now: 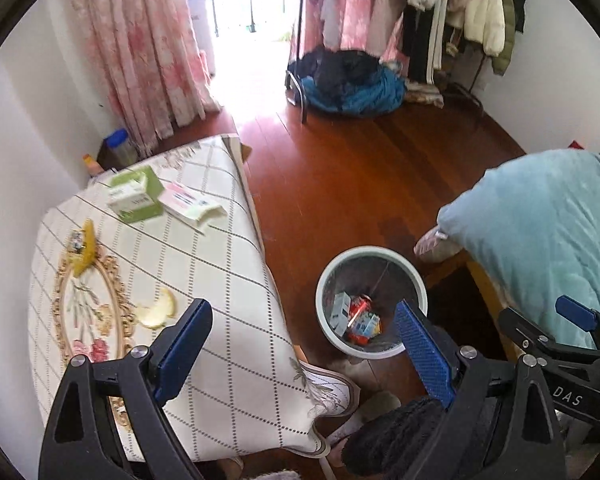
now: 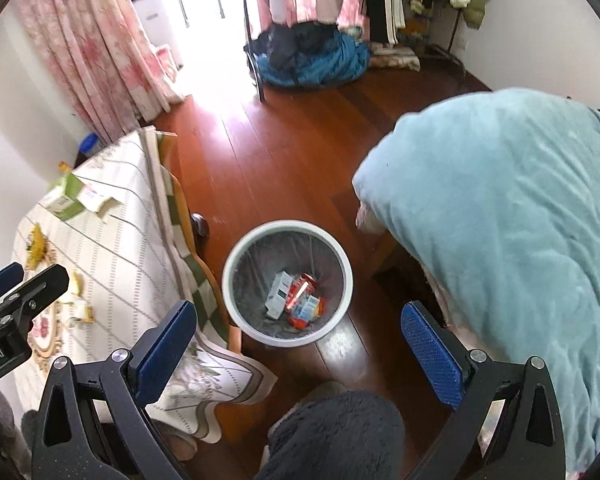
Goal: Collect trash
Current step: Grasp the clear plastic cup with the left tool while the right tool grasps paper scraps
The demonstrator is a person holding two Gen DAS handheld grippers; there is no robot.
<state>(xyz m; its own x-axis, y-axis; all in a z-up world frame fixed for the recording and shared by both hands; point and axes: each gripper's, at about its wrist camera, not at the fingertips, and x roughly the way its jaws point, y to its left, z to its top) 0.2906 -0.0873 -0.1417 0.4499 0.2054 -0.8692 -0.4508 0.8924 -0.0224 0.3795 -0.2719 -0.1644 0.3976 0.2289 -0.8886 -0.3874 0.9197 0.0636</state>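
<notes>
A white round trash bin [image 1: 327, 276] [image 2: 236, 252] stands on the wood floor beside the table and holds a white carton and red wrappers [image 2: 298, 300]. On the table [image 1: 204, 264] lie two pieces of yellow fruit peel [image 1: 85, 247] [image 1: 158, 310], a green and white box [image 1: 134, 192] and a white and pink packet [image 1: 188, 200]. My left gripper [image 1: 304, 320] is open and empty above the table's edge. My right gripper [image 2: 300, 324] is open and empty above the bin.
A light blue quilt [image 2: 500, 216] hangs over a bed edge to the right of the bin. Pink curtains [image 1: 140, 40], a clothes rack and a pile of blue and dark clothes [image 1: 348, 80] stand at the far side. Dark fuzzy slippers [image 2: 332, 436] are below.
</notes>
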